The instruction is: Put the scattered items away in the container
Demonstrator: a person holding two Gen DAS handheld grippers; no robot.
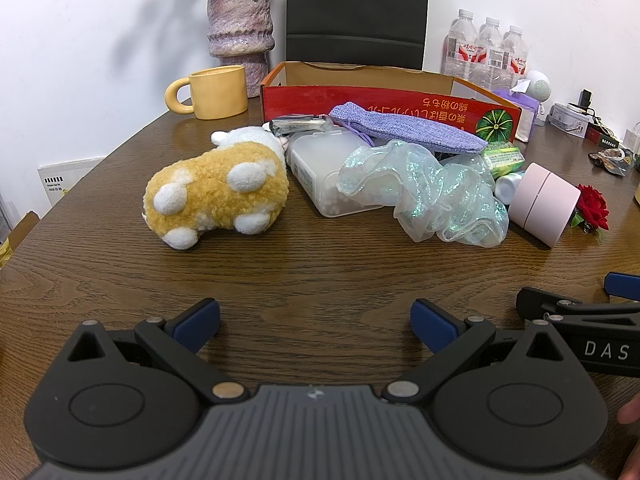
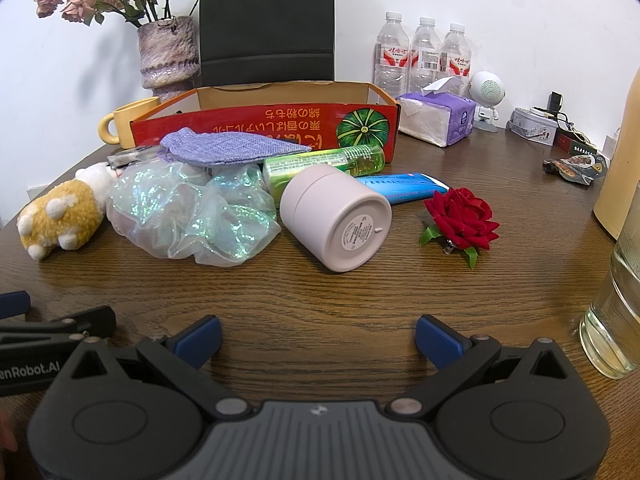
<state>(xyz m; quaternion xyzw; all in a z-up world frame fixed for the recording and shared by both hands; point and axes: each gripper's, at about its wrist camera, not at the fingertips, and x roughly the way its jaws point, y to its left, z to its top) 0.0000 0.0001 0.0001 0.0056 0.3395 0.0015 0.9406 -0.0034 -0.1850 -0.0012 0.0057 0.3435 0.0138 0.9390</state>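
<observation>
- We see a wooden tabletop (image 2: 320,292) carrying everything, and we take the red cardboard box (image 2: 256,124) at its far side as our landmark; the box stands open-topped and looks empty from here.
- Behind the box stand a black chair back (image 2: 266,20) and a purple vase (image 2: 168,52) of dried flowers.
- Just in front of the box lies the scattered pile, none of it inside the box.
- At the left end of that pile, nearer us than the box, a yellow-and-white plush toy (image 1: 216,190) lies on its side.
- A clear plastic case (image 1: 320,172) sits between the toy and the box front, touching a shimmery gauze scrunchie (image 2: 192,216).
- A pink round jar (image 2: 336,216) lies tipped over in front of the box's right half, its base facing us.
- A lilac knitted pouch (image 2: 232,148) rests on top of the pile, against the box front.
- A green bottle (image 2: 324,162) lies against the box's front wall, and a blue tube (image 2: 400,186) lies just right of it.
- A red fabric rose (image 2: 460,220) sits on the tabletop, out in front of the box's right corner.
- A yellow mug (image 1: 218,92) stands left of the box.
- Our left gripper (image 1: 316,324) hovers well short of the pile, jaws spread wide, nothing between them.
- Our right gripper (image 2: 318,338) sits likewise, jaws spread wide and empty.
</observation>
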